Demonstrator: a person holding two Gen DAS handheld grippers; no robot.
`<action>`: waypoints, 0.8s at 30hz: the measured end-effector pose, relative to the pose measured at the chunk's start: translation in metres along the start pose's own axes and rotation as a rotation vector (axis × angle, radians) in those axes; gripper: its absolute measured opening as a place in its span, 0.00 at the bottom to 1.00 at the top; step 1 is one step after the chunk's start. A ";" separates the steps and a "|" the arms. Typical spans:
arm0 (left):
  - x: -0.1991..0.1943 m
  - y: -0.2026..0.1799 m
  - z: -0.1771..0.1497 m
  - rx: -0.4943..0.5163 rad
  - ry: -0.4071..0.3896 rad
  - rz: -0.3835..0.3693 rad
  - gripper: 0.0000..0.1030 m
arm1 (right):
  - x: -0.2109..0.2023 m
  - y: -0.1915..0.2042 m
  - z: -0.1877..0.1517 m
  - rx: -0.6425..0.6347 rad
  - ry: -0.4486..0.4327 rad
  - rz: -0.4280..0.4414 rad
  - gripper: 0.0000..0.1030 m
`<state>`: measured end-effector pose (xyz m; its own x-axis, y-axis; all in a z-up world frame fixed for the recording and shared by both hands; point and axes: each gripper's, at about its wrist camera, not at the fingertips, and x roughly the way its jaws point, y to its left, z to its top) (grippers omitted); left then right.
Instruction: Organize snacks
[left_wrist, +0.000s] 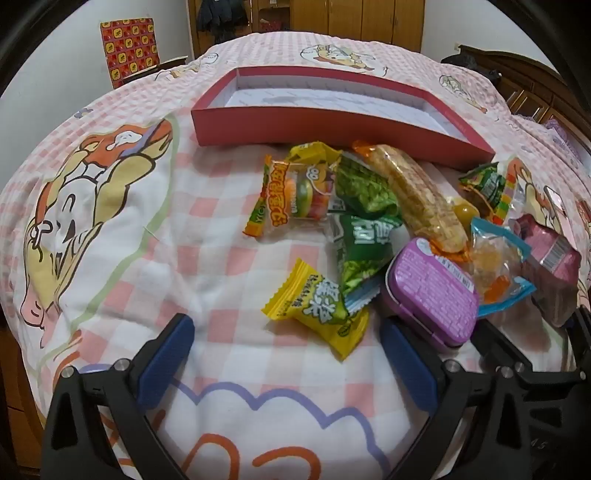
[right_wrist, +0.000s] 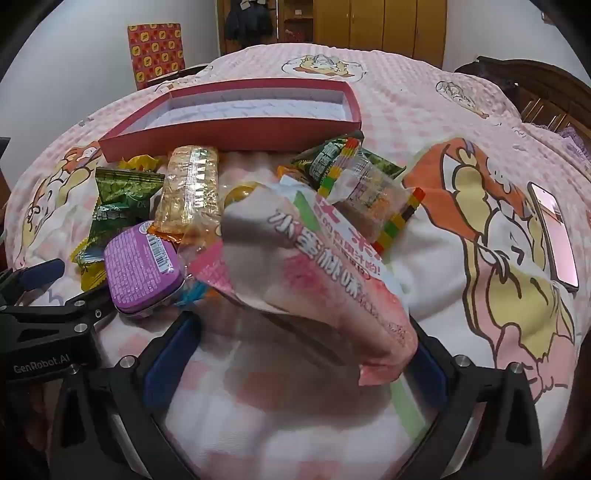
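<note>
Opening step, by the look of it: both grippers, left and right, spread wide over loose snacks; box empty. Next: close on one packet, likely the pink packet.

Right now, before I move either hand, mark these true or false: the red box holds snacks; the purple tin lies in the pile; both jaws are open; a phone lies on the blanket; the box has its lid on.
1. The red box holds snacks. False: it is empty.
2. The purple tin lies among the snacks. True.
3. The jaws of the left gripper and the right gripper stand open. True.
4. A phone lies on the blanket. True.
5. The box is lidded. False: it is open-topped.
</note>
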<state>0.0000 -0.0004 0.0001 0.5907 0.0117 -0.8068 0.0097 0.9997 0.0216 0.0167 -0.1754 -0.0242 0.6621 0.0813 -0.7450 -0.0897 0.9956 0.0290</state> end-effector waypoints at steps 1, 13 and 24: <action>0.000 0.000 0.000 -0.003 0.000 -0.004 1.00 | 0.000 0.000 0.000 0.004 -0.001 0.005 1.00; 0.000 0.000 0.000 -0.002 -0.001 -0.005 1.00 | 0.000 -0.003 -0.001 0.003 -0.008 0.004 1.00; 0.000 0.000 0.000 -0.001 -0.002 -0.004 1.00 | -0.001 -0.002 -0.001 0.000 -0.011 0.000 1.00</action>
<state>-0.0001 0.0000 0.0001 0.5924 0.0080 -0.8056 0.0108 0.9998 0.0178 0.0157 -0.1773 -0.0242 0.6705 0.0816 -0.7374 -0.0897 0.9956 0.0286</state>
